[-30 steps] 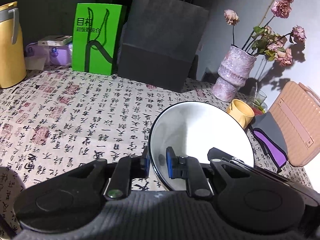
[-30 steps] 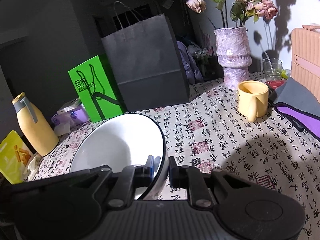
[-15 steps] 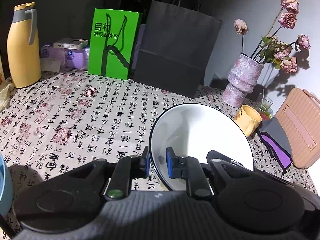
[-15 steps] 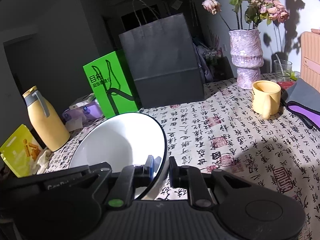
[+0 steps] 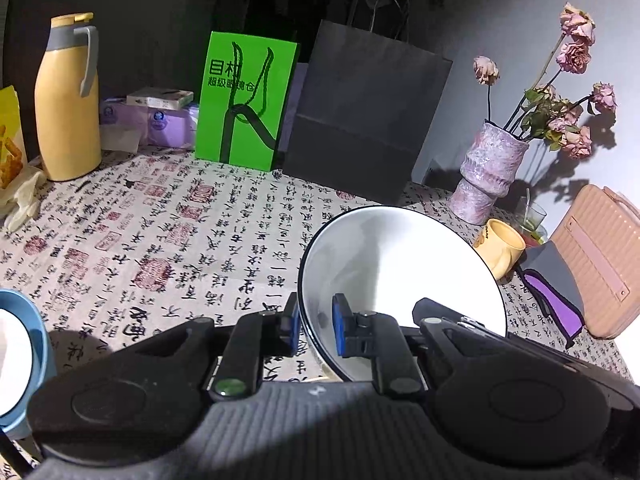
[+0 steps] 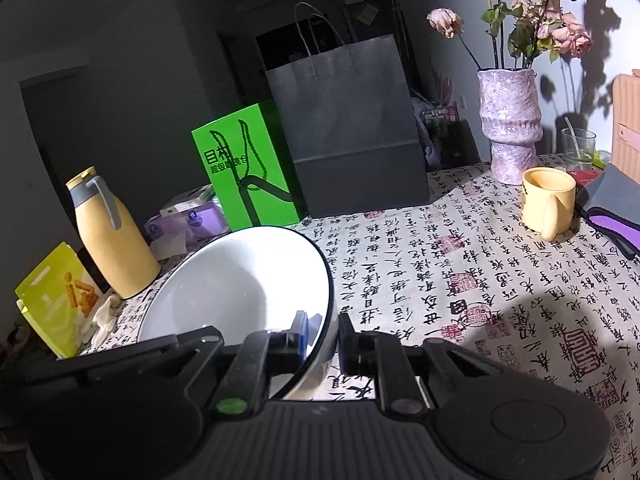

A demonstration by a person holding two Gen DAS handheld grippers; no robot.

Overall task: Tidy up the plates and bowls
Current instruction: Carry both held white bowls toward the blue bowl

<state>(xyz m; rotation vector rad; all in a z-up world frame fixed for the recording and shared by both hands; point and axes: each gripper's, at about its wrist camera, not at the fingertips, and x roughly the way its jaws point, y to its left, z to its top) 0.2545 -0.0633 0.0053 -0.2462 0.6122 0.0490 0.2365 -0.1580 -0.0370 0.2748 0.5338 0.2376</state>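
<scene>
One white bowl with a dark rim is held by both grippers above the calligraphy tablecloth. In the left wrist view the bowl (image 5: 400, 268) fills the lower right and my left gripper (image 5: 314, 330) is shut on its left rim. In the right wrist view the same bowl (image 6: 240, 288) sits lower left and my right gripper (image 6: 324, 338) is shut on its right rim. A blue-rimmed bowl (image 5: 24, 356) with a white inside shows at the left edge of the left wrist view.
At the back stand a yellow jug (image 5: 68, 104), a green box (image 5: 244, 100), a dark paper bag (image 5: 360, 120) and a pink vase with dried roses (image 5: 488, 172). A yellow mug (image 6: 548, 200), a glass (image 6: 578, 146) and a pink case (image 5: 600, 264) are at the right.
Both grippers have risen and drawn back with the bowl, so more of the table shows. The blue-rimmed bowl has come into the left wrist view at the left edge.
</scene>
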